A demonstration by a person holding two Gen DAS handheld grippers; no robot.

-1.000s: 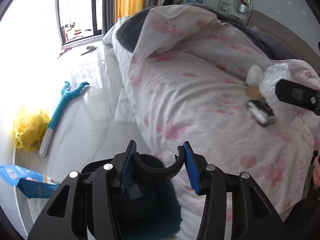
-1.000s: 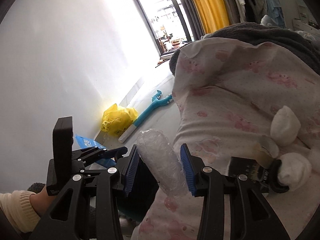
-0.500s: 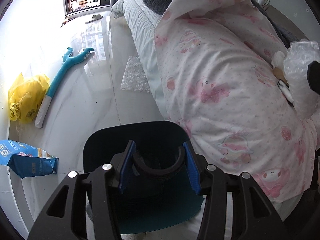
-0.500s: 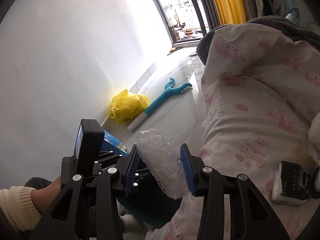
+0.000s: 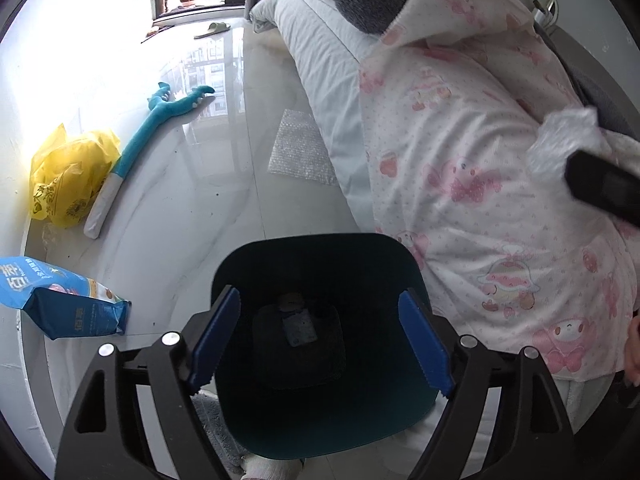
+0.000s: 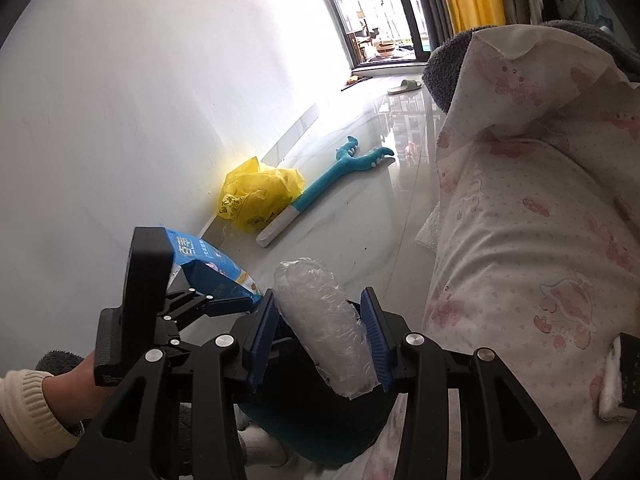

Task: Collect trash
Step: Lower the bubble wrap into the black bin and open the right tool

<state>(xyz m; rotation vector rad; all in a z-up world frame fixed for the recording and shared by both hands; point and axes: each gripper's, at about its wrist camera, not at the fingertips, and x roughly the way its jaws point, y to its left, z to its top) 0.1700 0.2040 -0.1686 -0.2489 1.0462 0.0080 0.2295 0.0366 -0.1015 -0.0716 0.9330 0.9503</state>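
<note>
The left gripper [image 5: 320, 340] is opening, nothing between its pads, above the bin [image 5: 320, 420]. Bubble wrap [image 6: 324, 320] is pinched by the right gripper's [image 6: 320, 340] 2 pads.

A glossy pale floor [image 5: 224, 208] carries a dark bin [image 5: 320, 272] beside a bed [image 5: 320, 64]. Along the wall lie a yellow bag [image 5: 68, 176], a teal plush toy [image 5: 160, 120] and a blue packet [image 5: 68, 304]. A sheet of bubble wrap [image 5: 298, 148] lies by the bed; a slipper [image 5: 212, 29] sits near the window.
</note>
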